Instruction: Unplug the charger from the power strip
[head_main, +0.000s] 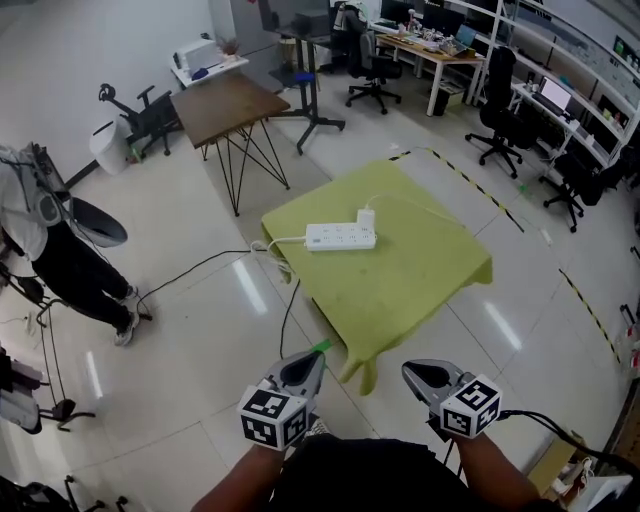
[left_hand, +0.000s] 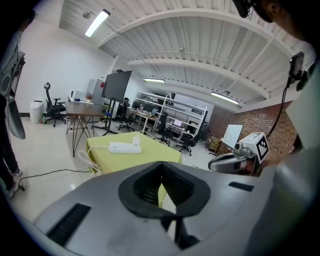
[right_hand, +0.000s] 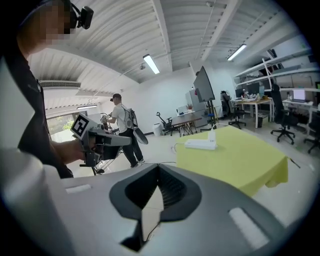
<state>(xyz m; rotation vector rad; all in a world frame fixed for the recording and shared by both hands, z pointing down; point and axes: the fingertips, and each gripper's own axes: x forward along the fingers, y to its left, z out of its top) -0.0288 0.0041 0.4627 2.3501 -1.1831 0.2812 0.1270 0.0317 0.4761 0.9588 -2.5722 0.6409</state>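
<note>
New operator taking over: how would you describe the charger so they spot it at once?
Find the table draped in yellow-green in the middle of the floor; a long white power strip lies flat on it. The charger is the small white block standing up from the strip's right end in the head view, opposite where the strip's own cord leaves.

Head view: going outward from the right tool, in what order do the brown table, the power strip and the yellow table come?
1. Yellow table: just ahead of the right tool, its near edge closest.
2. Power strip: lying on that table, farther in.
3. Brown table: beyond the yellow one, off to the upper left.
</note>
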